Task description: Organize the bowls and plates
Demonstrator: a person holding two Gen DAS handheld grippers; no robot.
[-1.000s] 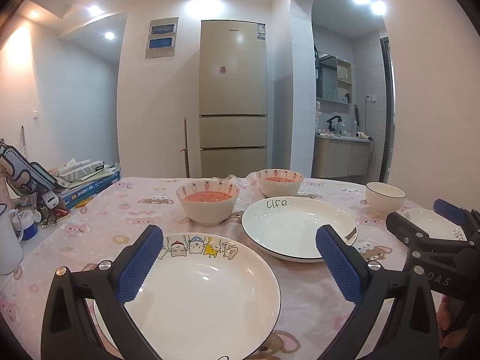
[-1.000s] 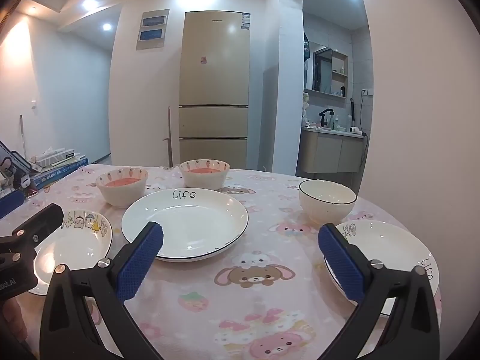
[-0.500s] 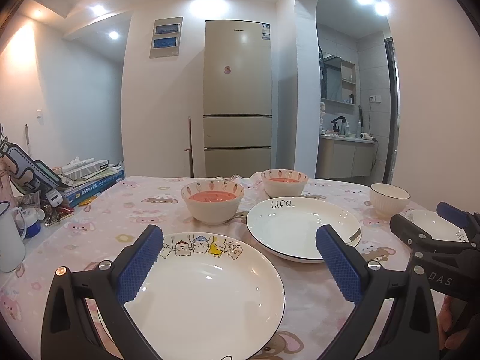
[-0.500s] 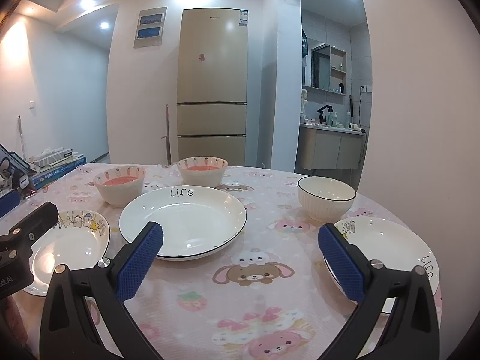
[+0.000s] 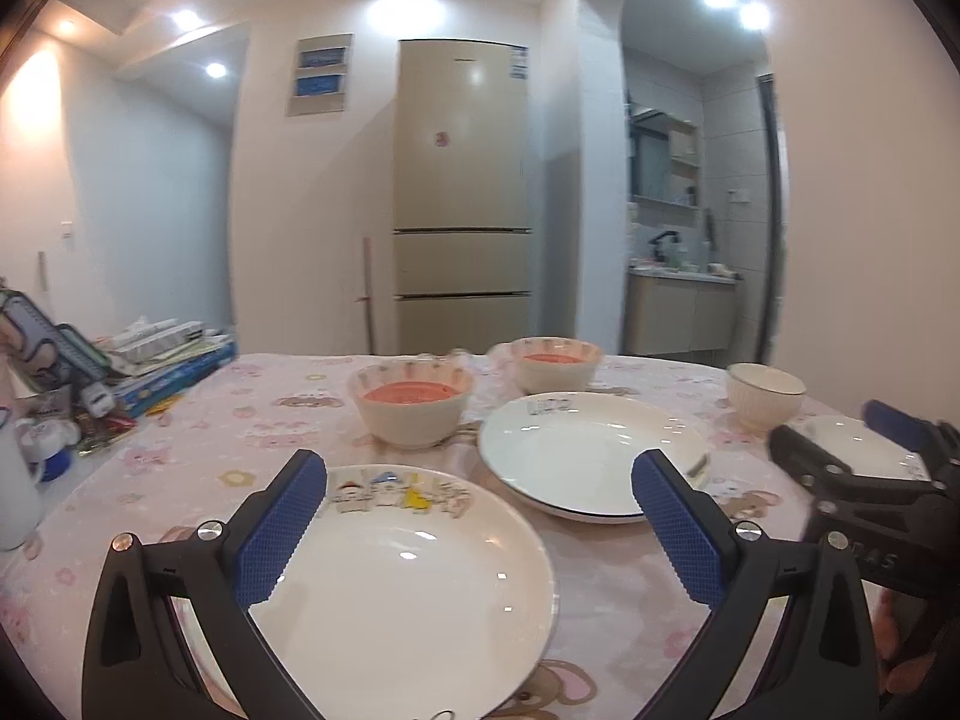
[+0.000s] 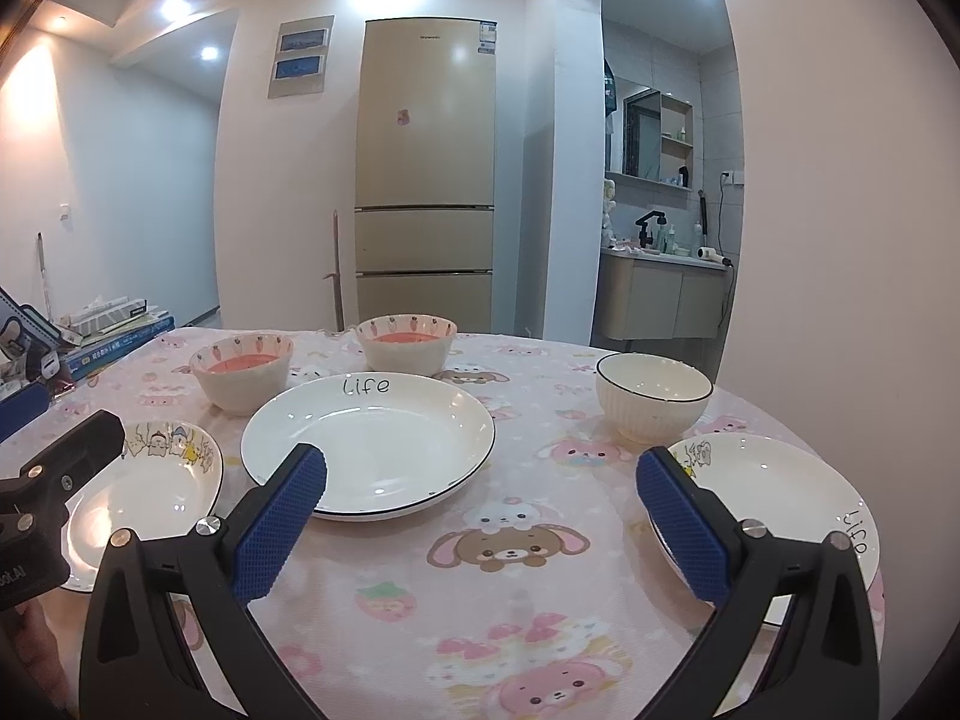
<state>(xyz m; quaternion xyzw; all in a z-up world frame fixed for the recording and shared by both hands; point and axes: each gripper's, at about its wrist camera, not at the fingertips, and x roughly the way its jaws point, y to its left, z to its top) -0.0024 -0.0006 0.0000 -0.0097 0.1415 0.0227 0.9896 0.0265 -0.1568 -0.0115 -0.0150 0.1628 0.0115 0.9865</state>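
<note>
Your left tool [image 5: 480, 516] has edged closer over the white cartoon-rimmed ceramic plate [image 5: 402, 576], jaws wide, empty; right tool [image 6: 480, 516] equally wide, nothing stacked yet

Each gripper is a black plastic frame forking into two fingers. The left gripper [image 5: 479, 525] carries blue pads with a fine diamond texture and silver round-head screws along each finger [image 5: 282, 525]. The right gripper [image 6: 481, 522] matches it. White lettering marks the black bodies, only partly legible.
</note>
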